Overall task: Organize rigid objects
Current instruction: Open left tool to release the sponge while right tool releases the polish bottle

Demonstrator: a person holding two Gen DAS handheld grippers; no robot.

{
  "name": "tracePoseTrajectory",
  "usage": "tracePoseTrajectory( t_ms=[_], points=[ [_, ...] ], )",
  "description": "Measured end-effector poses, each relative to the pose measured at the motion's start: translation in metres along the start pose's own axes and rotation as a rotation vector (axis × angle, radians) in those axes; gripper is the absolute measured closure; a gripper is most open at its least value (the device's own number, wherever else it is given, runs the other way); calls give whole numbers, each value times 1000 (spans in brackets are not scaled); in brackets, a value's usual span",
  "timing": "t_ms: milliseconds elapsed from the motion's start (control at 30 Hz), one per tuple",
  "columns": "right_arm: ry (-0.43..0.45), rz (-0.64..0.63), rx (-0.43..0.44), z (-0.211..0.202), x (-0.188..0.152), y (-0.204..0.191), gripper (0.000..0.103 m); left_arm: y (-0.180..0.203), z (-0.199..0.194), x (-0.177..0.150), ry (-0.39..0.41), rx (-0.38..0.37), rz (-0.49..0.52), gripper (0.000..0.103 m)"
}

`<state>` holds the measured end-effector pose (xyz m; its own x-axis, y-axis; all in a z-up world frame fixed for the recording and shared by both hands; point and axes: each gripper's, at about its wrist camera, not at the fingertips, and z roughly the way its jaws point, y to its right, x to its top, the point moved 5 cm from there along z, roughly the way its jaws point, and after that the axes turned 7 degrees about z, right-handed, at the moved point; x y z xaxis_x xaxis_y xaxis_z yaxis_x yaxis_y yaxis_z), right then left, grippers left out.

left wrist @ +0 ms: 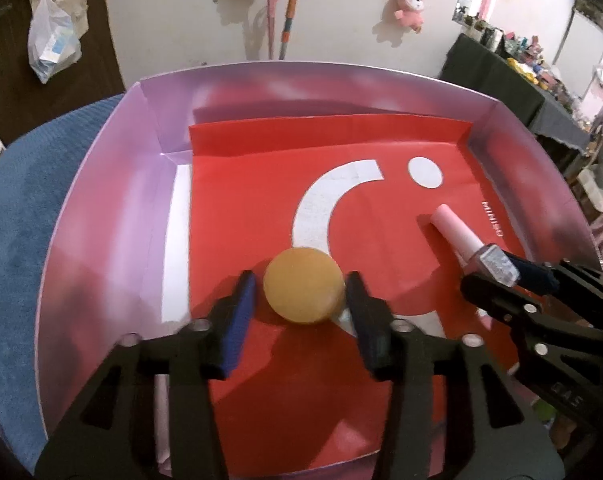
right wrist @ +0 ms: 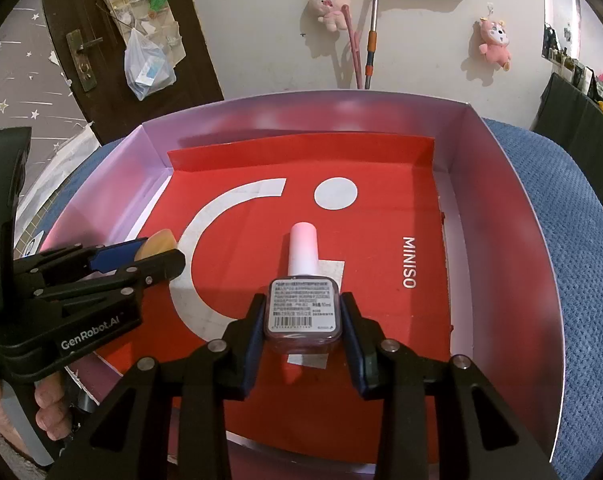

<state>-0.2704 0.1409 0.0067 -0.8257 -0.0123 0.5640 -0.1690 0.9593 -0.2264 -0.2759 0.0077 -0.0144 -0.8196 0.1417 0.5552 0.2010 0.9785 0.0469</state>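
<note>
Under everything lies a blue textured cover [right wrist: 573, 240], and on it sits the big open box [left wrist: 101, 208] with pale pink-violet walls, its floor lined by a red sheet [left wrist: 253, 208] printed with a white arc, a white dot and the word MINISO near the box's right wall. Both my tools reach in over the near edge of the box. My left gripper [left wrist: 300, 292] stands partly open around the tan round disc [left wrist: 303, 285], which lies flat on the red sheet toward the near edge, about midway between the left and right walls; one blue pad shows a clear gap from the disc, while the other sits right against its rim — I cannot tell whether that one presses. My right gripper [right wrist: 301, 316] is closed on the nail polish bottle [right wrist: 302, 312], both pads against the sides of its square clear base, the labelled underside facing the camera and the pale pink cap [right wrist: 302, 248] pointing away toward the far wall. The bottle is nearer the right wall than the disc, tilted — from the left wrist view its cap end looks down near the sheet, though contact there is not clear.
</note>
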Motion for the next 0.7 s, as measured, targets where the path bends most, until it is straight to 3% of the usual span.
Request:
tracePoseTrajectory(
  t_ms=[33,67,367,467,700],
  points=[
    [0,1,1,0,0,0,65,-2,-1,0,1,-2,-10,35],
    [0,2,2,0,0,0,65,-3,-2,0,5,-3,-18,34],
    [8,10,-5,-3,0,1,64,1,-8,1,33,40,10,33],
    [38,2,-18,-9,1,0,50,5,-14,1,48,50,26,28],
    [66,13,-5,-20,4,0,45,6,-32,-1,85,92,43,28]
  ],
)
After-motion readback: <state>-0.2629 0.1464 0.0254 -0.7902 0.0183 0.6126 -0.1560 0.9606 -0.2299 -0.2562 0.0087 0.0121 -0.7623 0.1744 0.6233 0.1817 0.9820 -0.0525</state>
